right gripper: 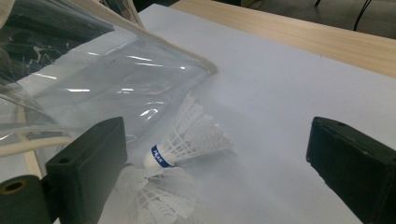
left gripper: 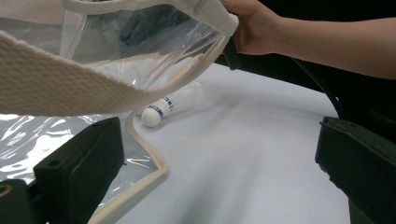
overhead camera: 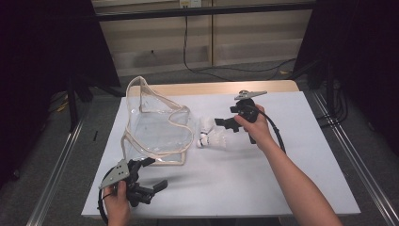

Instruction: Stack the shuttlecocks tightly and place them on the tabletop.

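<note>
Two shuttlecocks (overhead camera: pixel 210 136) just beside the bag (overhead camera: pixel 155 127), directly before the gaping, empty right tongs (overhead camera: pixel 225 123); left tongs (overhead camera: pixel 155 176) likewise released.

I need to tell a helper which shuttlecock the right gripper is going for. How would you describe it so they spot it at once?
Start at the clear plastic bag with cream webbing trim on the white table cover. Just off its right edge lie white feather shuttlecocks, facing the open right gripper. The one meant is the shuttlecock with the blue band round its cork, lying on its side atop another shuttlecock, feathers fanned towards the bag.
</note>
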